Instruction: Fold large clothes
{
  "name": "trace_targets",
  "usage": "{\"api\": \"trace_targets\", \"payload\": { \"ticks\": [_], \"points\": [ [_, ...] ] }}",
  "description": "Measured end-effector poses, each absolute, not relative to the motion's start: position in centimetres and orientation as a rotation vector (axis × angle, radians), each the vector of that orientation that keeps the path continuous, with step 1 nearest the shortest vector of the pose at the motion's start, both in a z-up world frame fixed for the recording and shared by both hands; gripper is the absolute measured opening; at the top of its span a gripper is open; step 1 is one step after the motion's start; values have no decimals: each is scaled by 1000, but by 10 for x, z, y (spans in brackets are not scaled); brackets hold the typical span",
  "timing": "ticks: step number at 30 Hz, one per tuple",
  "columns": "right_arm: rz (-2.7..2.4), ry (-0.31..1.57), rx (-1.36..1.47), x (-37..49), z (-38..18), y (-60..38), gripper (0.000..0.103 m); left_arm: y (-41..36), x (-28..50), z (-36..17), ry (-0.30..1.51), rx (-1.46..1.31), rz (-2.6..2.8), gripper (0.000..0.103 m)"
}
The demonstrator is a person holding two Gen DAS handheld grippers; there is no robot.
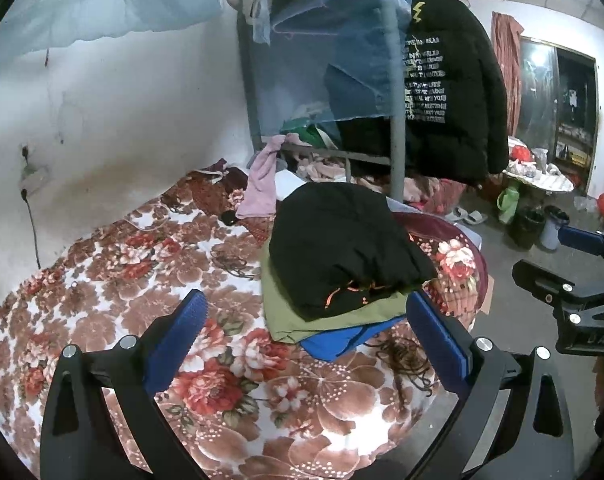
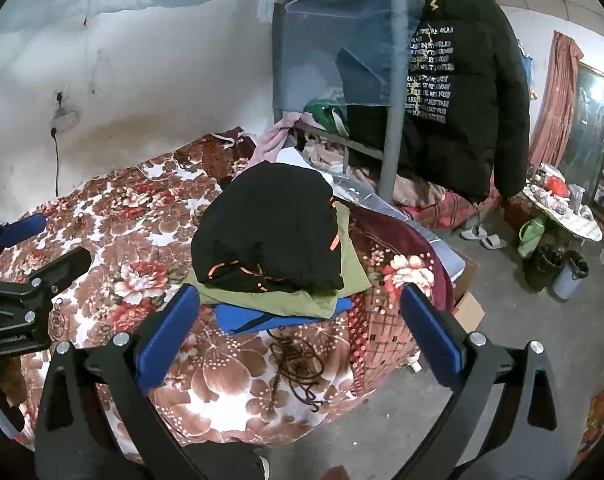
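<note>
Stack on bed (image 1: 102, 280): black garment (image 1: 342, 248) atop olive garment (image 1: 326, 320) atop blue garment (image 1: 334, 342), near bed corner. Left gripper (image 1: 306, 344), right gripper (image 2: 300, 332): fingers apart, empty. You likely fetch next unfolded piece; lay flat beside stack, grip both corners.

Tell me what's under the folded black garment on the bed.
Under the black garment lies an olive green piece, then a blue one, stacked on the floral blanket. Anything between them is covered.
</note>
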State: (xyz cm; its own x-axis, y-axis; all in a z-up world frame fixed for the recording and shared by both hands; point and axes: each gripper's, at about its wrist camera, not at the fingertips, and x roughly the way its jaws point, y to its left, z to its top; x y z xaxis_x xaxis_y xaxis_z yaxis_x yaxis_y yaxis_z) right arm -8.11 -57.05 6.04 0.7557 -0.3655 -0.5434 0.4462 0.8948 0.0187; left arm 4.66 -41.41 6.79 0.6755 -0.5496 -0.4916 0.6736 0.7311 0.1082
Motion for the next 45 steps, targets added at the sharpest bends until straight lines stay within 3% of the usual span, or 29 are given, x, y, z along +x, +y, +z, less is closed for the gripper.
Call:
{"api": "trace_targets", "payload": {
  "ticks": [45],
  "points": [
    [-408, 584, 157, -62, 46, -580, 98, -423, 52, 81, 474, 287, -773, 98]
  ]
}}
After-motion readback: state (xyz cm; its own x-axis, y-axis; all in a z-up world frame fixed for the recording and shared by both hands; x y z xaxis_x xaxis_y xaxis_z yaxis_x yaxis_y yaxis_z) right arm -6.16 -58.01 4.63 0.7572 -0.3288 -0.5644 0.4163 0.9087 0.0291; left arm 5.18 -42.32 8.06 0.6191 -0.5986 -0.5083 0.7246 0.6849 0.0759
